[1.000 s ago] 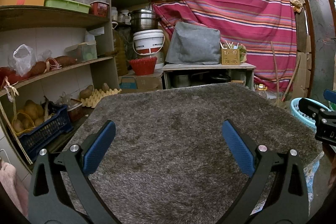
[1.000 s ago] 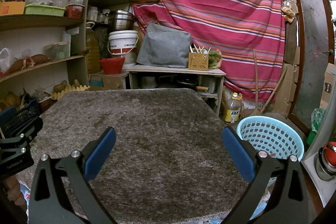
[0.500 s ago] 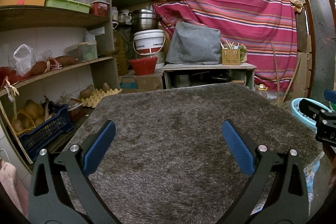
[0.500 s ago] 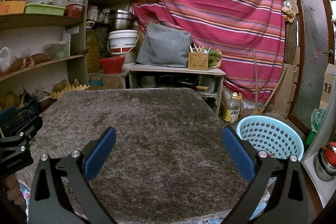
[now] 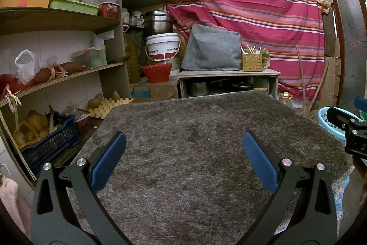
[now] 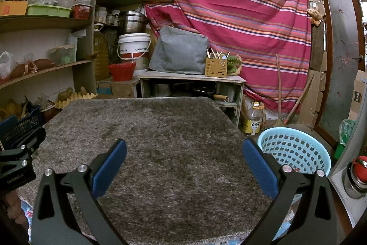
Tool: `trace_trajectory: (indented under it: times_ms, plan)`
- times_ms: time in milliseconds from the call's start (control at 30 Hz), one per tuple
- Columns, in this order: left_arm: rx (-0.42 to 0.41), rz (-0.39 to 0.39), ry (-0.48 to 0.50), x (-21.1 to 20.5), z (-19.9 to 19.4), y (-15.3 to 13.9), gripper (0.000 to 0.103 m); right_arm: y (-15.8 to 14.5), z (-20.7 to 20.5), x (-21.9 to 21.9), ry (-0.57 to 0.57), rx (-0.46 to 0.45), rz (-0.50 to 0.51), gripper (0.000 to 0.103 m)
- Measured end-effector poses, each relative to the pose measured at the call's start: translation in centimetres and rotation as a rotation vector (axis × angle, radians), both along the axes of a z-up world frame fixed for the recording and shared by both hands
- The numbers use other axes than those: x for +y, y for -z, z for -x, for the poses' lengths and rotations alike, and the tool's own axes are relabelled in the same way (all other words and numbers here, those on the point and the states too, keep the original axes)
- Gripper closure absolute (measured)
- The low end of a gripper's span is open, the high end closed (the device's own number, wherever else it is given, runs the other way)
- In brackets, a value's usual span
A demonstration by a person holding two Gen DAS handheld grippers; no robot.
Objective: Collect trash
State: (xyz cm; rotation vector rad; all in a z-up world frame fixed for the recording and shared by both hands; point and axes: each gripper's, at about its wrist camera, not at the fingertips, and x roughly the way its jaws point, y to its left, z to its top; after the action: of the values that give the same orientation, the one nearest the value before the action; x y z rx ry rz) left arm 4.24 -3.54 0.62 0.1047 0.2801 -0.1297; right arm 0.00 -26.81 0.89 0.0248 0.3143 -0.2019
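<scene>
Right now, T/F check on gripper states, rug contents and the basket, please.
1. Left gripper is open and holds nothing. True.
2. Right gripper is shut on a wrapper. False: it is open and empty.
3. Trash lies on the grey rug. False: no trash shows on it.
4. The light blue basket stands off the rug's right side. True.
5. The white bucket sits on the rug. False: it is behind the rug, near the shelves.
</scene>
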Motion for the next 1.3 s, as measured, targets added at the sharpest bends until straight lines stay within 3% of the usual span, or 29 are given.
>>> trace_trajectory:
  times_ms: [1300]
  plan:
    - [-0.003, -0.003, -0.010, -0.26, 0.36, 0.08, 0.005, 0.06, 0.06, -0.01, -0.001, 0.002, 0.002, 0.004]
